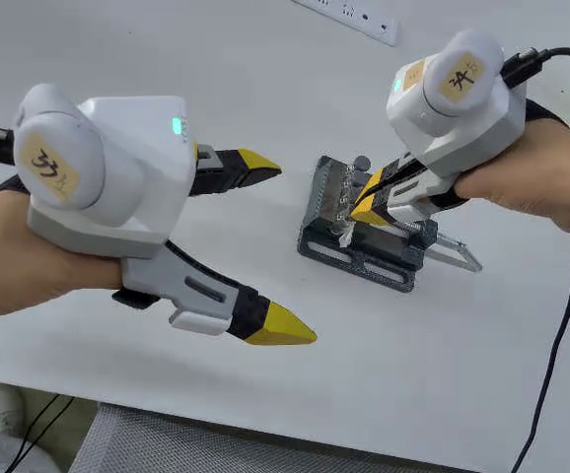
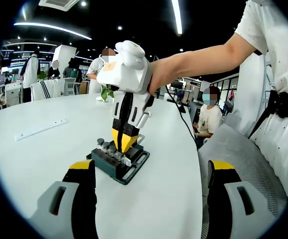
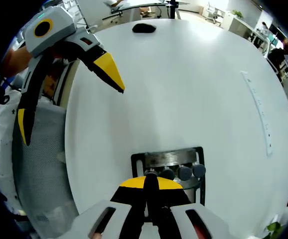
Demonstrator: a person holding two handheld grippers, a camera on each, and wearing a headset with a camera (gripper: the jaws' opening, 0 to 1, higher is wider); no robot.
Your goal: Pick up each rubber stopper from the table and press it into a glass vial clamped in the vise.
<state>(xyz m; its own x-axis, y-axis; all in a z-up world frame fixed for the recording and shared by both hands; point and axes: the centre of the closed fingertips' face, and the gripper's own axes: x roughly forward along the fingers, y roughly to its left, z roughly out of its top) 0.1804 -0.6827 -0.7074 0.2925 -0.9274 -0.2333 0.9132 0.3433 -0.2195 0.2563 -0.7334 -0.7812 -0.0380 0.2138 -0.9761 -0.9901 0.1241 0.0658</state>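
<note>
Right gripper view, closed jaws at leftmost rubber stopper (image 3: pixel 150 174), atop vise (image 3: pixel 166 158)

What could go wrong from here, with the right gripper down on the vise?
1. The right gripper, jaws shut, has its tips at one end of the row of stoppers. A slanted push might skid off or crack a glass vial.
2. The vise looks merely set on the table, and the left gripper hangs open away from it, so it may slide.
</note>
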